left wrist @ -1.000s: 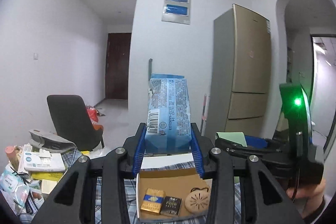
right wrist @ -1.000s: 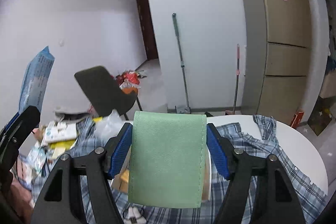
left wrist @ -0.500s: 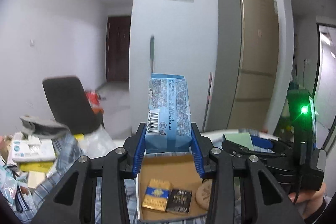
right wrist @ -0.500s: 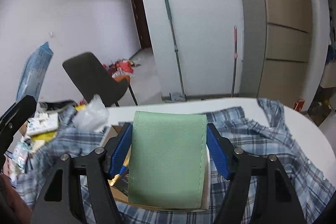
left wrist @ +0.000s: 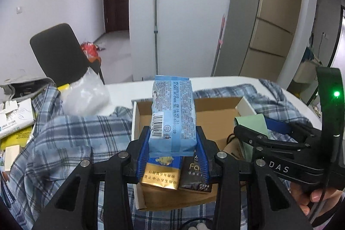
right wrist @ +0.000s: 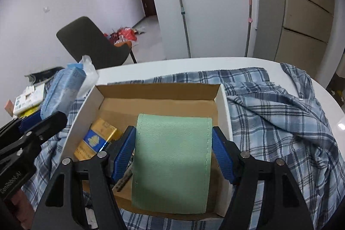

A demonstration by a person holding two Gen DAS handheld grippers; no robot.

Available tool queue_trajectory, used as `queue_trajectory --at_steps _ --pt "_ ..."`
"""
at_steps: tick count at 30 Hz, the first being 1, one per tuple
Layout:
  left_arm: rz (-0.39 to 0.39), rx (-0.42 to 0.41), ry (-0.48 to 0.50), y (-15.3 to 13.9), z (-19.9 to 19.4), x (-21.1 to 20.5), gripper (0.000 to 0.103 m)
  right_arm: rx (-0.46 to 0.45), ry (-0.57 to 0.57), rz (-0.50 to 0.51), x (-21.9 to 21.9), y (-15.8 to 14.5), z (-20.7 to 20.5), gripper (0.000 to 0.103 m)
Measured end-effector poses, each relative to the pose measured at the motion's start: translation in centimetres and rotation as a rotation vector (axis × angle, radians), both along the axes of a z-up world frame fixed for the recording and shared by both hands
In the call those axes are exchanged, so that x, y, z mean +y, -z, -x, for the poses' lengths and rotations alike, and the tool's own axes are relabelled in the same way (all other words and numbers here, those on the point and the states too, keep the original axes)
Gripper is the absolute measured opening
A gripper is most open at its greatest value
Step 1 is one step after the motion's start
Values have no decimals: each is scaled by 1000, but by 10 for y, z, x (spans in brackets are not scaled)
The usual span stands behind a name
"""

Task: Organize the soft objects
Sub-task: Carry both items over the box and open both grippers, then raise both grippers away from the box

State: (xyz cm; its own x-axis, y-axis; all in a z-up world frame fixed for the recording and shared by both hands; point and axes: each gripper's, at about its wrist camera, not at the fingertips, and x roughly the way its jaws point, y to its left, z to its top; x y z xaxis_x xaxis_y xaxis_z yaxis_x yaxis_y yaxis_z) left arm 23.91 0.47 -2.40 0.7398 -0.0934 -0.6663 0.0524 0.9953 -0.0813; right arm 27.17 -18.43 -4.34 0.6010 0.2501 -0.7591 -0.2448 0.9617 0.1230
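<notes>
My left gripper (left wrist: 172,152) is shut on a light blue tissue pack (left wrist: 172,118), held upright over the near left part of an open cardboard box (left wrist: 134,122). My right gripper (right wrist: 173,152) is shut on a folded green leather pouch (right wrist: 172,161), which hangs over the same cardboard box (right wrist: 224,105). Inside the box lie a gold cigarette pack (right wrist: 97,139) and a dark pack (left wrist: 196,178). In the right wrist view the tissue pack (right wrist: 62,92) and the left gripper show at the left edge. The right gripper's tip is hidden in the left wrist view, where only the green pouch (left wrist: 252,124) shows.
A blue plaid shirt (right wrist: 280,113) is spread over the round white table (right wrist: 151,66) around the box. A clear plastic bag (left wrist: 86,94), paper boxes (left wrist: 13,120) and small items crowd the left side. A dark chair (left wrist: 58,51) stands behind the table. A hand (left wrist: 312,197) holds the right gripper.
Both grippers have sunk and tipped downward toward the box, still holding the tissue pack and the green pouch. The box and table now fill more of both views.
</notes>
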Motion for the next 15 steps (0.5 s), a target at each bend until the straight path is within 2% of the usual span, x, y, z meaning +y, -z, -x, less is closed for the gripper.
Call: queue_trajectory --at_steps 7,8,9,10,13,15 --pt "-16 24 8 6 -2 -5 43 23 22 -8 -4 7 -4 70" --pt "-18 28 2 6 -3 -5 54 29 21 -5 -5 9 -5 73" --pt "-19 29 -4 6 -4 -5 73 35 18 3 -5 9 -6 77" --pt "-16 18 -13 5 -3 -5 78 36 15 15 -4 9 -6 81" --pt "-32 -13 -29 -1 0 -3 79 9 25 39 -5 6 -6 81" --pt "-14 -22 -30 -5 2 0 79 9 27 31 -6 4 -6 81"
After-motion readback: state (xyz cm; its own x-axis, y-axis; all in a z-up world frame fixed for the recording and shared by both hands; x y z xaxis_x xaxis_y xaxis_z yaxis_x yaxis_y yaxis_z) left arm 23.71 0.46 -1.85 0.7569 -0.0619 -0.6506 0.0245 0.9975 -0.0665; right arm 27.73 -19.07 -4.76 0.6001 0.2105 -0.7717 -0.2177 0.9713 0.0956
